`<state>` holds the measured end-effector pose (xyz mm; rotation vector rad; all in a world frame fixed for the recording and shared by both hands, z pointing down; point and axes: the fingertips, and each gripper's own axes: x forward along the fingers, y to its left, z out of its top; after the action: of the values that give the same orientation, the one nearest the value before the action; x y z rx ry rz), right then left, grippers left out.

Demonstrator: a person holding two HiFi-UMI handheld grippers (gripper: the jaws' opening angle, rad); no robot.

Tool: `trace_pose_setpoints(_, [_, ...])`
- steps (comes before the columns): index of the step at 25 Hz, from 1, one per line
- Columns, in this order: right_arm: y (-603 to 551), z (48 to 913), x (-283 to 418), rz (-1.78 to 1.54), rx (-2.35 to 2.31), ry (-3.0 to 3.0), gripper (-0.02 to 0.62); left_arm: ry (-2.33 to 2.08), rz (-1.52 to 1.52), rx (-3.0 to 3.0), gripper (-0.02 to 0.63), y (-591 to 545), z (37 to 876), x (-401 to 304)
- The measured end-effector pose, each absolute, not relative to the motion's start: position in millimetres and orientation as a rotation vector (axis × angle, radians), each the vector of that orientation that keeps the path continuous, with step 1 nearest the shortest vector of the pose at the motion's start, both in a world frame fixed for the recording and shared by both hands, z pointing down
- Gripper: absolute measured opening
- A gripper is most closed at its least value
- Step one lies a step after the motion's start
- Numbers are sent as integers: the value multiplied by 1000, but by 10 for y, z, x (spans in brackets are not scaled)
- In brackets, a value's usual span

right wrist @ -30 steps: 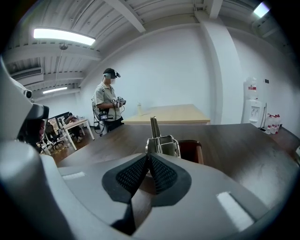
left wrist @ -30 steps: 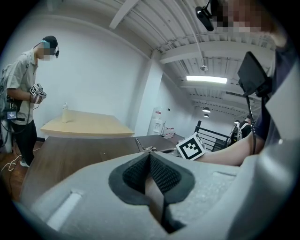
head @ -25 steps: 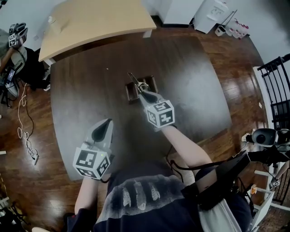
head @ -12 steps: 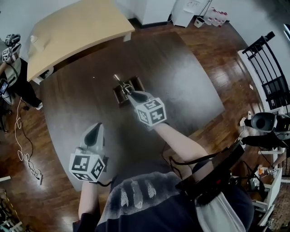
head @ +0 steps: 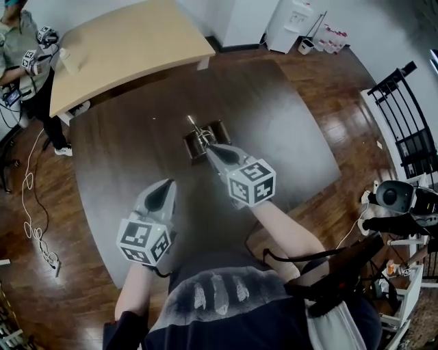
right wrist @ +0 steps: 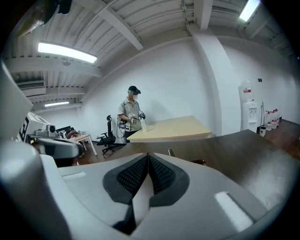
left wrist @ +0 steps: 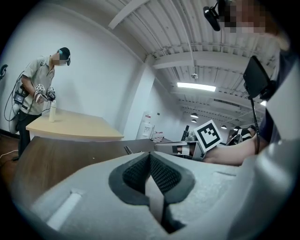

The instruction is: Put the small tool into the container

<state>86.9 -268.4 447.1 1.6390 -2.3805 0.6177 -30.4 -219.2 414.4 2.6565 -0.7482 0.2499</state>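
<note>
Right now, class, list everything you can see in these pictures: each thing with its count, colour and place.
dark table: one, dark brown, centre, below both grippers
container: one, dark brown, on the dark table, right at the right gripper's tip
small tool: one, metallic, at the container, tilted, with its end sticking out past the far-left edge
light table: one, pale wood, beyond the dark table
bystander: one person, by the light table's left end
water dispenser: one, white, at the far wall
gate: one, black, far right
cable: white, on the floor at left
left gripper: grey, fingers together, empty
right gripper: grey, fingers closing, nothing between them
</note>
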Motion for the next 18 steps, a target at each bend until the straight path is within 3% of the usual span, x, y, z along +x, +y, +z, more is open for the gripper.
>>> trace_pose_setpoints(10, [-2242,3860,393,690,1597,-2581,2,-602,168,2644,-2,-2277,4192,-241])
trace_pose_setpoints(18, [-1831,3654,610,656,1659,-2627,2,-376,50,2720,-2,-2073,3939,234])
